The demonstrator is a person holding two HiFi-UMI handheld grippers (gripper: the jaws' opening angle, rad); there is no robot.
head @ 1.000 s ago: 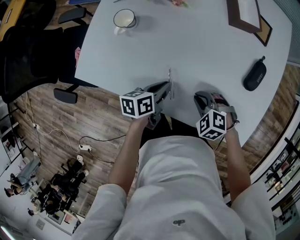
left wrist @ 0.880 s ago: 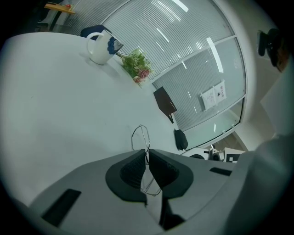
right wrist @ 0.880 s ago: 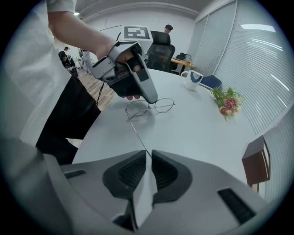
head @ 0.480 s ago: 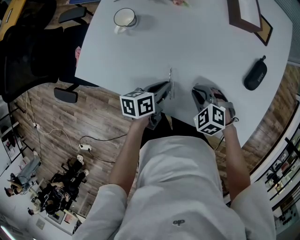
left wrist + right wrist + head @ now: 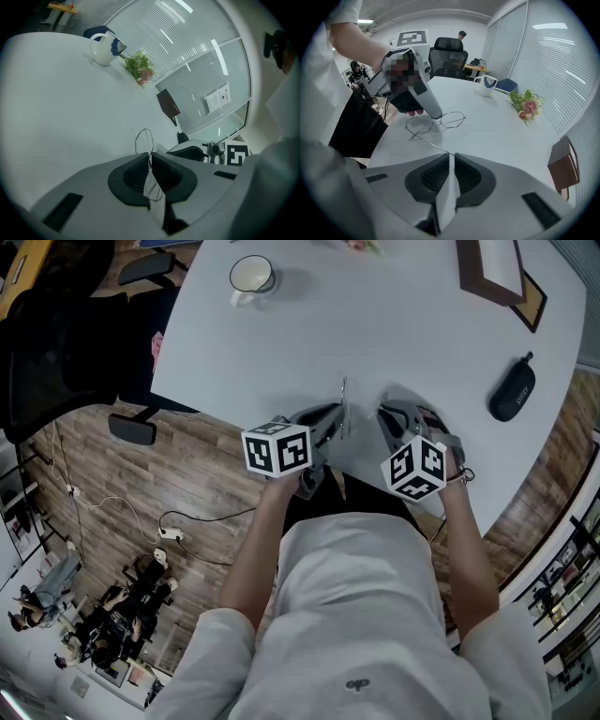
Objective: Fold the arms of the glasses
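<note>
Wire glasses [image 5: 436,123] at near edge of white table [image 5: 403,334], between both grippers. Left gripper [image 5: 150,161] clamped on them at bridge, one lens rim sticking out beyond jaws. Right gripper [image 5: 451,158] closed on tip of one arm, which is stretched out open toward right. Black case [image 5: 511,390] farther right. Mug [image 5: 249,277] far left. Picture frame [image 5: 487,268] far right.

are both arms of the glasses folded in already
No, in the right gripper view one arm of the glasses sticks straight out from the frame into the jaws of the right gripper.
</note>
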